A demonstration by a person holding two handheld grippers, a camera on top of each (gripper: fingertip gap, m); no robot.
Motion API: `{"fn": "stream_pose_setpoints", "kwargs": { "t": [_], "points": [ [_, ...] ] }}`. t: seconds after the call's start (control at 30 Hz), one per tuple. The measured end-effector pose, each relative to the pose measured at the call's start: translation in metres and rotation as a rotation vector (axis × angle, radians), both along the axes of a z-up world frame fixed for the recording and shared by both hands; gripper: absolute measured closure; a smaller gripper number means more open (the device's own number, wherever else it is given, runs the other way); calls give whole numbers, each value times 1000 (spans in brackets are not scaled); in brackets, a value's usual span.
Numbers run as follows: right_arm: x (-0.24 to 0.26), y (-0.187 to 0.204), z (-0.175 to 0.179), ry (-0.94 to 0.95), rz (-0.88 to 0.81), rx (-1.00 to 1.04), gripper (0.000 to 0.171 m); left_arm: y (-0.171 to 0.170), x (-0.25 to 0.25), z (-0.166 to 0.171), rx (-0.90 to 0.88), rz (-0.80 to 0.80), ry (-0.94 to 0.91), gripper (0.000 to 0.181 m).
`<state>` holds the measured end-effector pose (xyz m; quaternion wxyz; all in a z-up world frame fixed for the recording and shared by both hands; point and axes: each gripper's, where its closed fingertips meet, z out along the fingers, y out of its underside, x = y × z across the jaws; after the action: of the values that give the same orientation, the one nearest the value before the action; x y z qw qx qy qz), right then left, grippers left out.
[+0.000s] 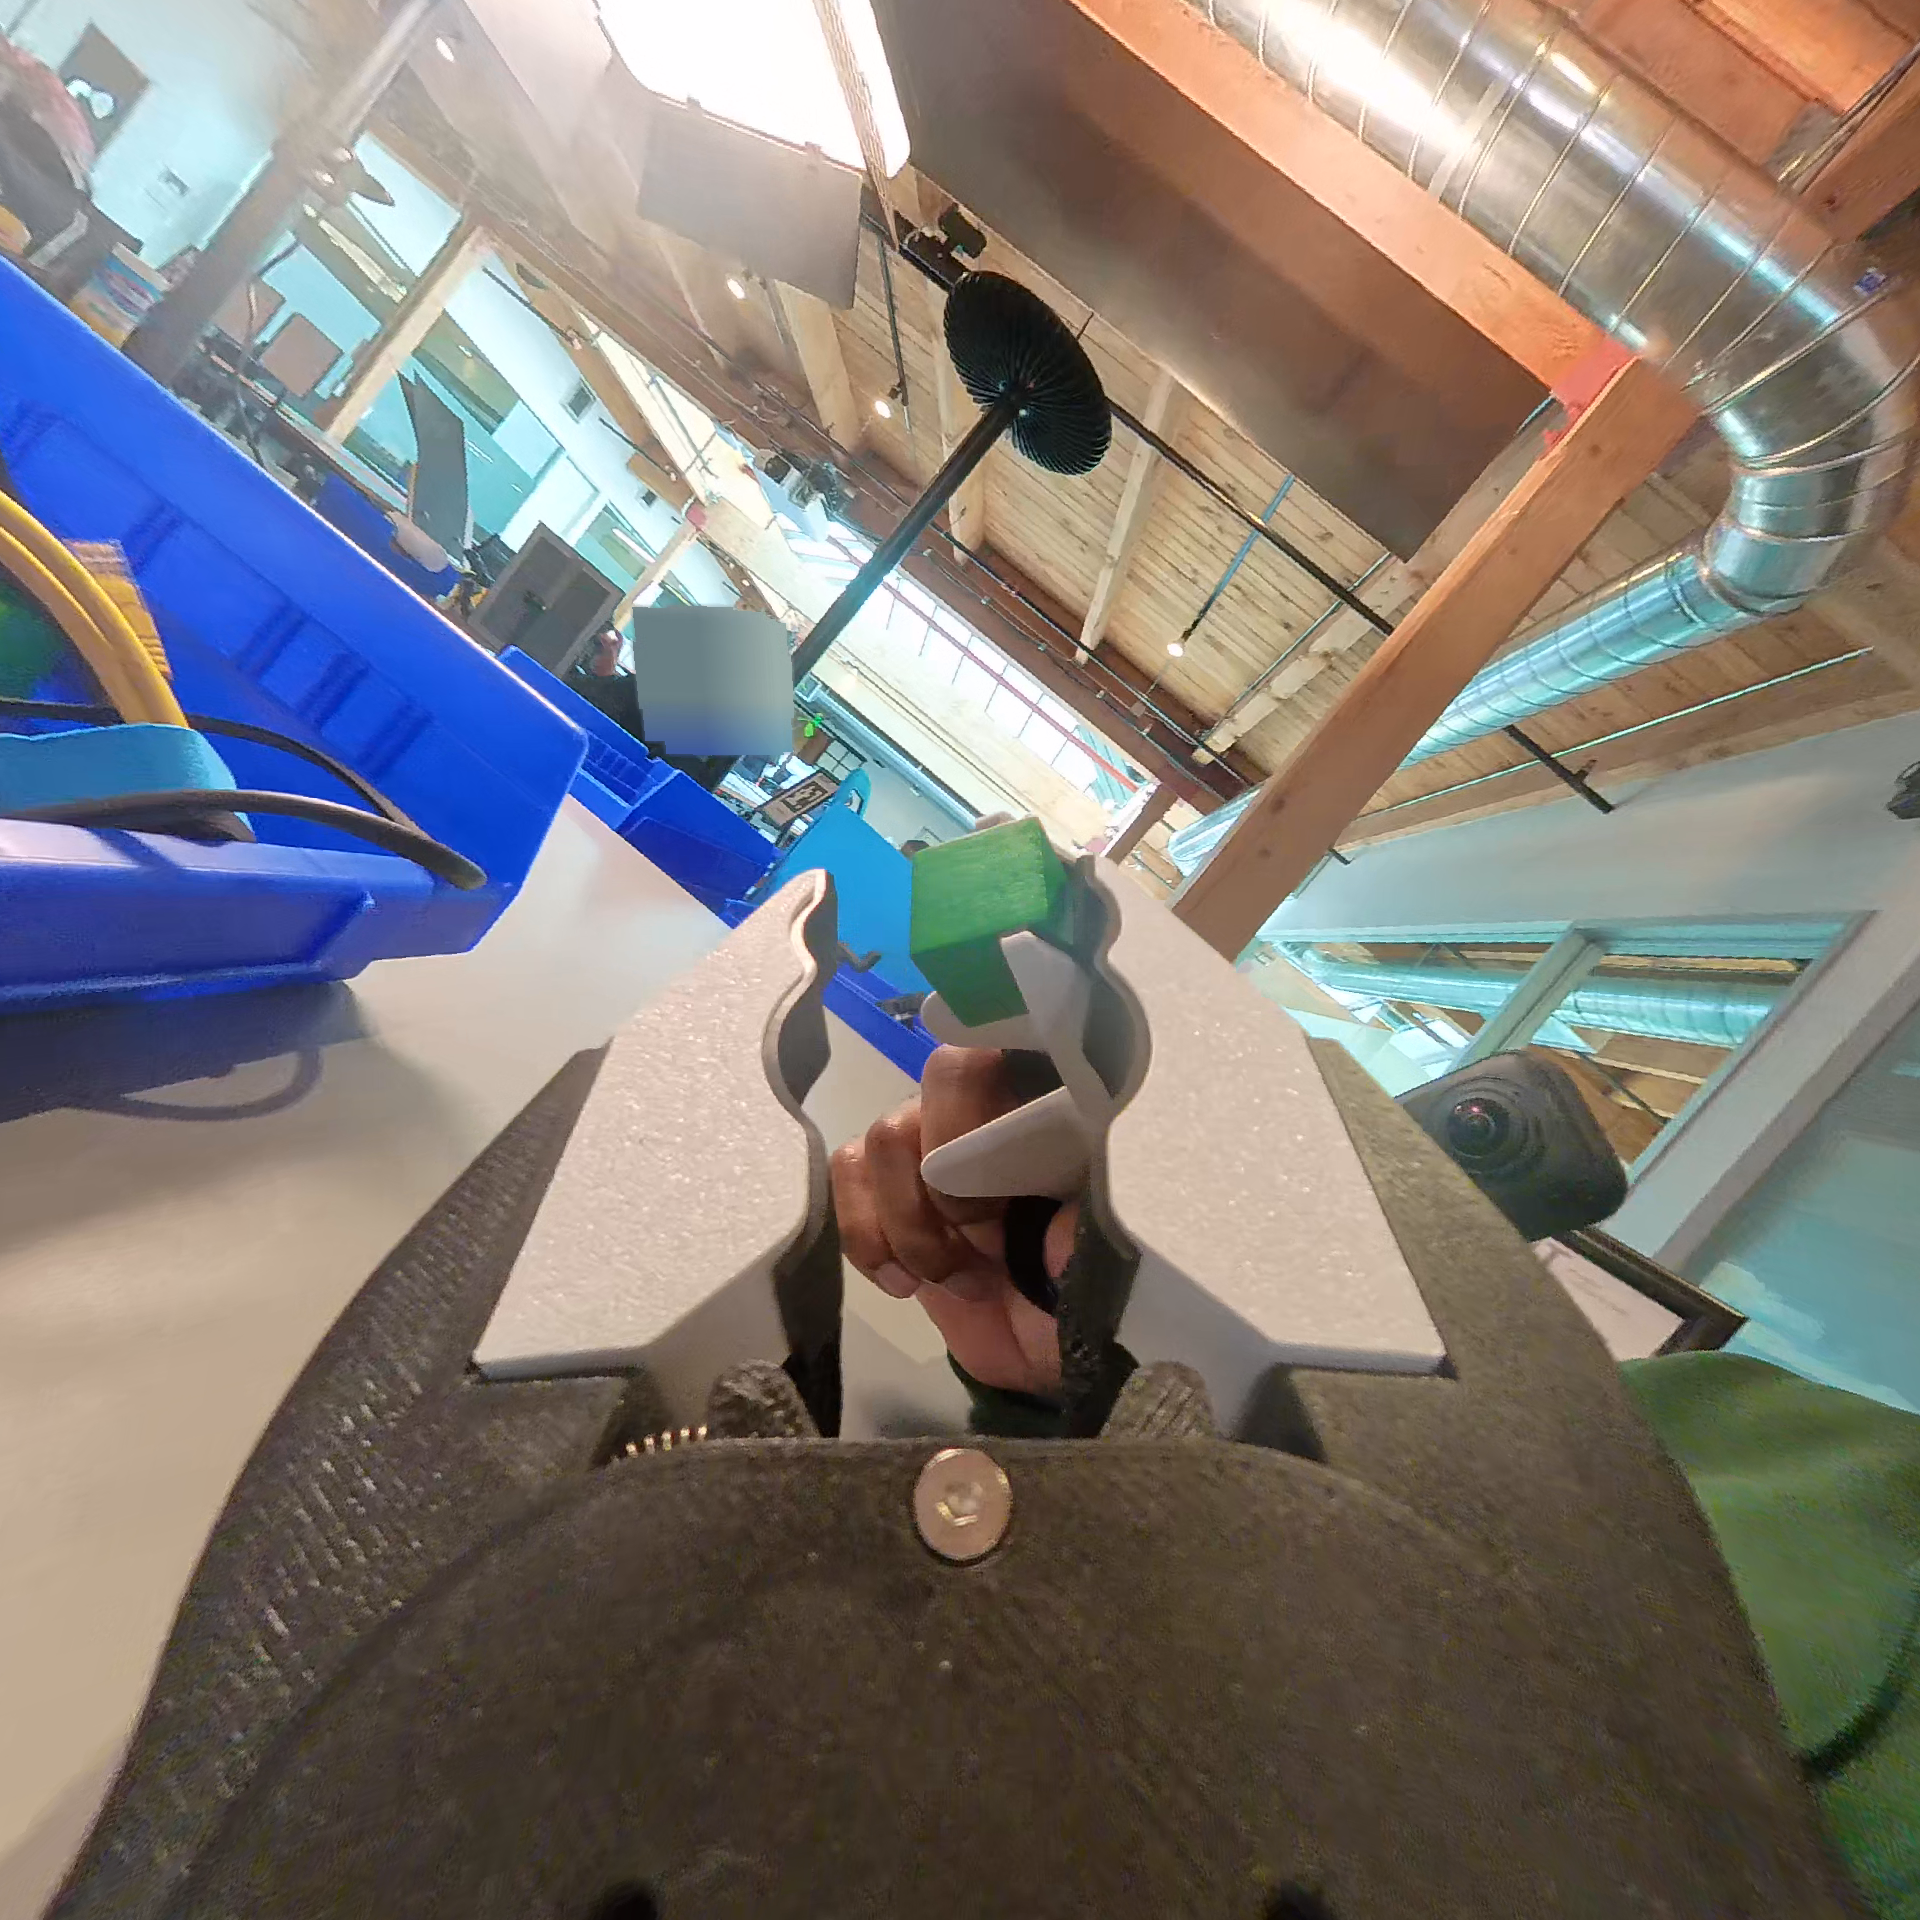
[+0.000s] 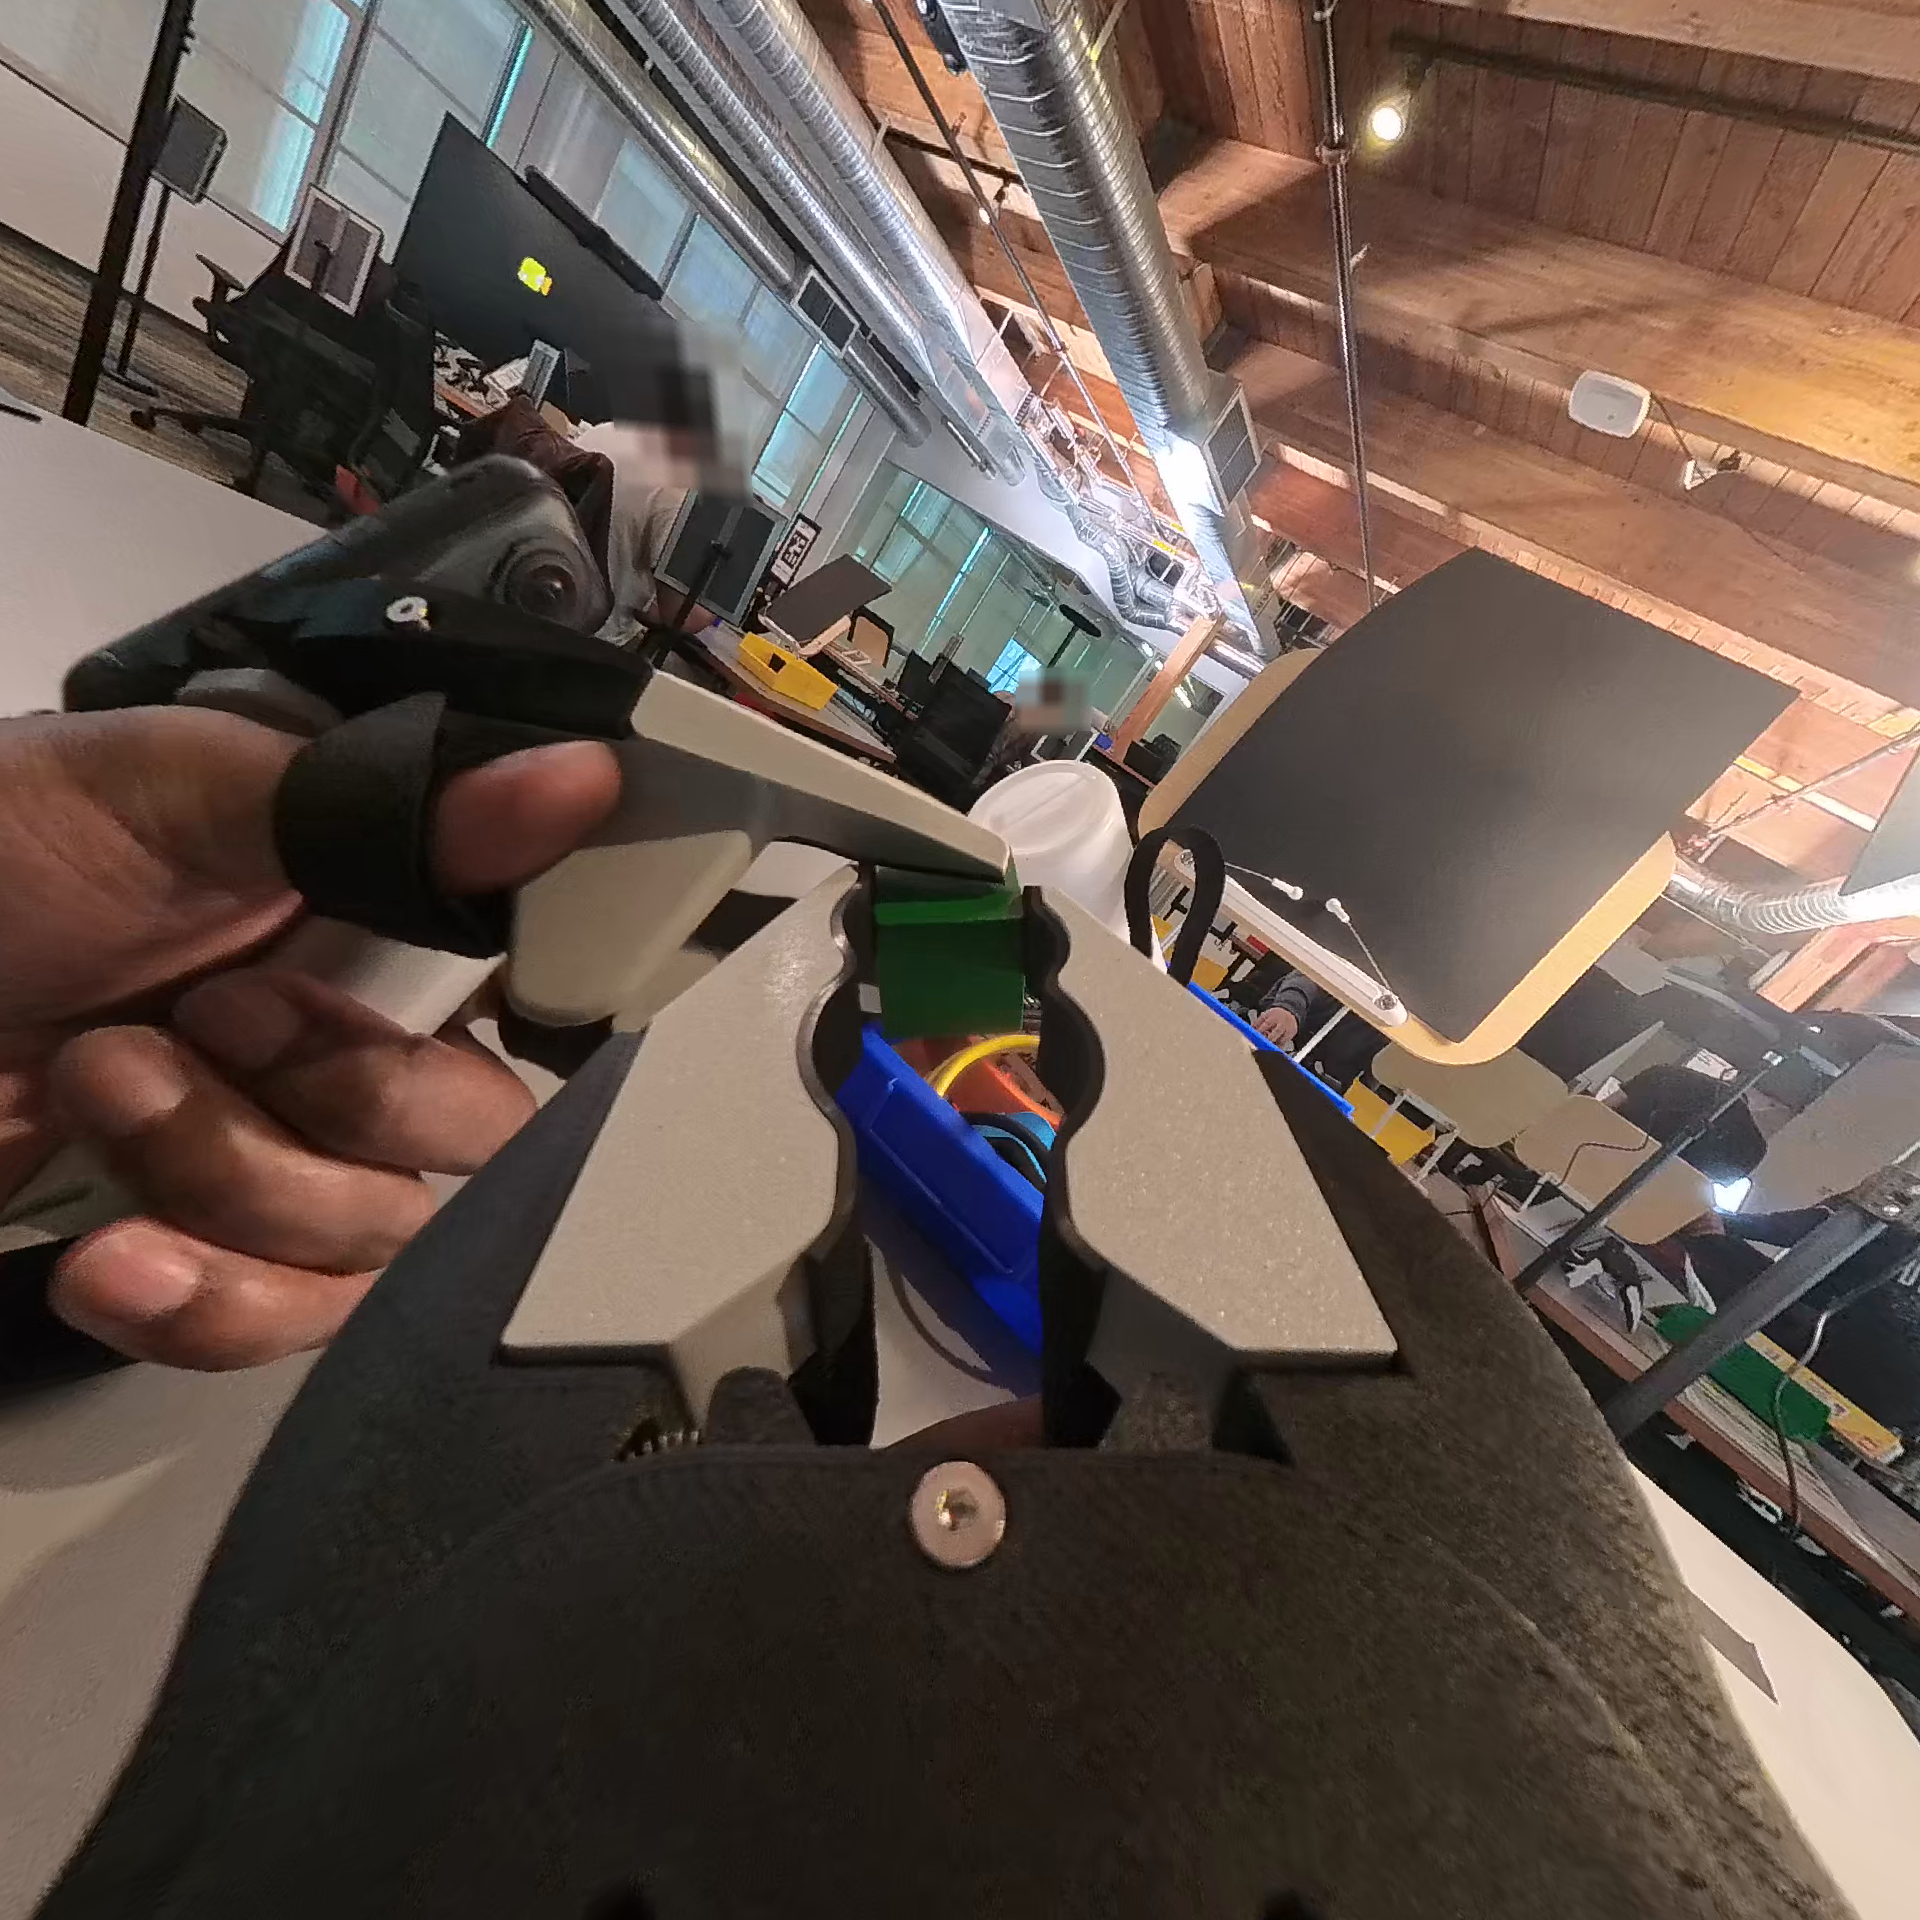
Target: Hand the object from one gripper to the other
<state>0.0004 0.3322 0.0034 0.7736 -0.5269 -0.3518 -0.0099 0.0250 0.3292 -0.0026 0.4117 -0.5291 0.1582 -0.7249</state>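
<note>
now the green block sits between both claws' tips.

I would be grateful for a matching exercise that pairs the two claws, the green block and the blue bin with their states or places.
Things:
1. left claw
2. right claw
3. green block
4. blue bin

States or places:
A. resting on the table
B. shut
C. open
D. held up off the table

Pairs: 1-C, 2-B, 3-D, 4-A

A pale grey bench carries the things. A blue bin sits on it at the left. More blue bins stand farther along.
</note>
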Motion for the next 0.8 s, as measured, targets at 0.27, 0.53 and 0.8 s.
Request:
{"fn": "stream_pose_setpoints", "kwargs": {
  "t": [0.27,0.53,0.8],
  "points": [
    [0,-1,1,-2,-4,13,142,-4,1,1,-26,-53,-27,135],
    [0,1,-1,-12,-14,11,142,-18,9,1,22,-113,4,135],
    [-2,2,-4,-26,-18,6,142,-19,4,4,99,-72,12,153]
  ]
}}
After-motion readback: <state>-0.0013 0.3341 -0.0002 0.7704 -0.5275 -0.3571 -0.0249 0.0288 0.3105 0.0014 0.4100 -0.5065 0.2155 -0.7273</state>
